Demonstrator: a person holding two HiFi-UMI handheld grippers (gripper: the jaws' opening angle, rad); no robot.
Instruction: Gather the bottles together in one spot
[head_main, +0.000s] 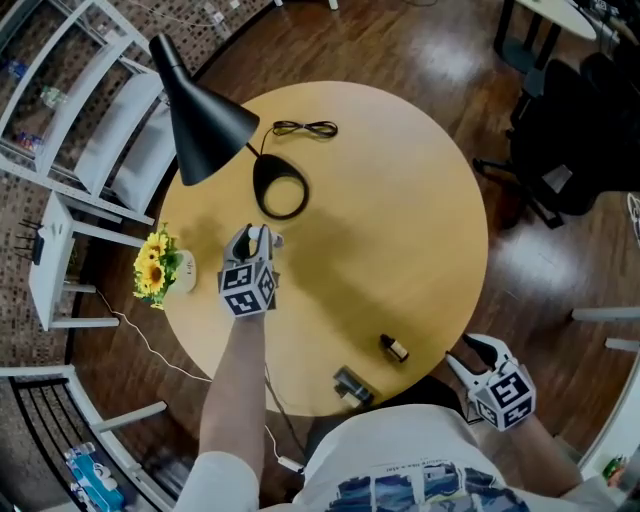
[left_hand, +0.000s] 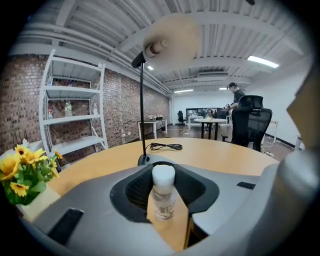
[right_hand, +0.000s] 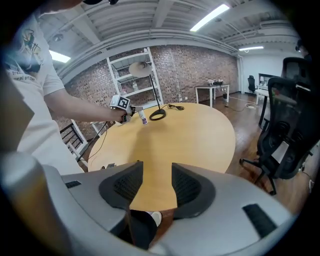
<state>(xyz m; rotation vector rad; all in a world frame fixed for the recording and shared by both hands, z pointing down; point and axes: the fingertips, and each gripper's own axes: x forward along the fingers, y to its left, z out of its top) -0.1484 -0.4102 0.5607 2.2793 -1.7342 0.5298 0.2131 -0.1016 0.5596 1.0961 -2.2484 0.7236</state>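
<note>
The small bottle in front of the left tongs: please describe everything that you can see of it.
The small bottle has a white rounded cap and a clear, plastic-looking body with a printed label too blurred to read. It stands upright on the round wooden table, near the lamp's base, in the gap of the open left tongs; their pads seem not to touch it.

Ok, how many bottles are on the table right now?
2. A white-capped bottle stands in front of the left gripper; a small dark bottle lies near the table's near edge. Others may be hidden.
</note>
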